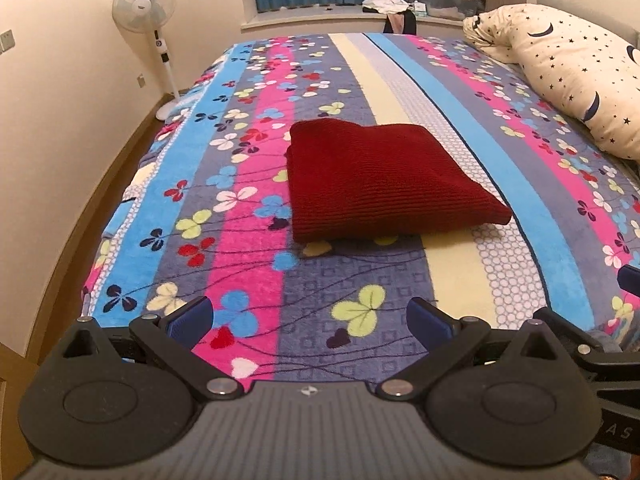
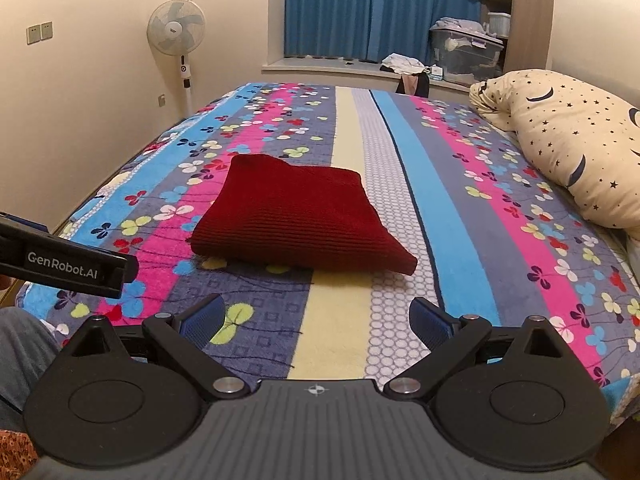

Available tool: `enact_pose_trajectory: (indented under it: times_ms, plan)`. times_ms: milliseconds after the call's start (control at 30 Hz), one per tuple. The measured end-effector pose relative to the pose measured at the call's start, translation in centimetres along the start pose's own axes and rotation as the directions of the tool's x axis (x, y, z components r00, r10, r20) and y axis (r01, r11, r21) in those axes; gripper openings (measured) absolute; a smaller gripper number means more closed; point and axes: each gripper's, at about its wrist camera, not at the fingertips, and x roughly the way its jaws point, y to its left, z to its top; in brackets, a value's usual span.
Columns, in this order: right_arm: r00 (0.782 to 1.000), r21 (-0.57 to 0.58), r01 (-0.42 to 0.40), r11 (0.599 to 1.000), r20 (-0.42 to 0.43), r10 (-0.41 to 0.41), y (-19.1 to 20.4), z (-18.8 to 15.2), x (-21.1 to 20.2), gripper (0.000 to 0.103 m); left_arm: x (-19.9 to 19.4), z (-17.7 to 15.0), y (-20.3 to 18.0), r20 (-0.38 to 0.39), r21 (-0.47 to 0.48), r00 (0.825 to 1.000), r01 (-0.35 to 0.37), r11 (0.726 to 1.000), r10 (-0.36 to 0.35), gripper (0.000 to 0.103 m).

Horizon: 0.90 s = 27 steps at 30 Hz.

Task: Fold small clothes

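At the far left a fan [image 1: 144, 2] is standing on the floor against the wall, beside the bed's edge. The left gripper [image 1: 310, 320] is hovering over the near end of the bed [image 1: 400, 92], its blue-padded fingers [image 1: 192, 316] spreading wide apart with nothing between them. Ahead of it, in the middle of the striped, clover-patterned blanket, a dark red sweater [image 1: 384, 176] is lying folded into a thick, roughly square bundle, resting across the pink, grey and pale yellow stripes. The right gripper [image 2: 316, 320] is also hanging over the near end of the blanket, its fingers [image 2: 430, 322] standing wide apart and holding nothing, well short of the sweater [image 2: 296, 220]. The black body of the left gripper is showing at the left edge of the right wrist view. At the far right a cream pillow [image 1: 568, 68] with stars and moons is lying along the bed's side.
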Motion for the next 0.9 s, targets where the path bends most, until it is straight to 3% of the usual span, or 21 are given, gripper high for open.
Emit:
enact_pose_trajectory:
  times_ms: [333, 600, 733, 900]
  plan:
    - [1.0, 0.009, 0.0, 1.0, 0.002, 0.0, -0.4, 0.3, 0.0, 0.098, 0.4, 0.2, -0.6, -0.043, 0.026, 0.999, -0.012, 1.0, 0.013, 0.103]
    - [1.0, 0.011, 0.006, 1.0, 0.008, -0.006, -0.5, 0.3, 0.1, 0.098, 1.0, 0.2, 0.2, -0.078, -0.05, 0.997, -0.001, 0.999, -0.003, 0.103]
    - [1.0, 0.012, 0.004, 1.0, 0.003, -0.004, -0.4, 0.3, 0.3, 0.098, 0.9, 0.2, -0.4, -0.068, 0.001, 0.997, -0.043, 0.999, 0.043, 0.103]
    - [1.0, 0.005, 0.001, 1.0, 0.004, -0.001, -0.3, 0.3, 0.3, 0.098, 1.0, 0.2, -0.4, -0.078, 0.004, 0.997, -0.025, 1.0, 0.026, 0.103]
